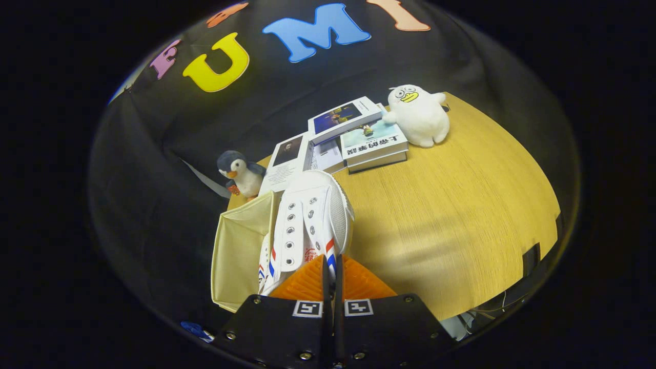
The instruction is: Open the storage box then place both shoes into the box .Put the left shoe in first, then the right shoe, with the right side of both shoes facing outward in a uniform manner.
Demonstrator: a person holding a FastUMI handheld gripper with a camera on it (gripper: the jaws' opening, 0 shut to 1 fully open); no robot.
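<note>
Fingers point(332, 271) pinch the white shoe point(307, 225); it hangs over the cream storage box point(238, 251).

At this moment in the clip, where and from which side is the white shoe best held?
Grip the thin upper edge of the shoe at its heel end, coming from behind and above. The tool looks shut on that edge, the toe pointing away toward the books, beside the cream box.
</note>
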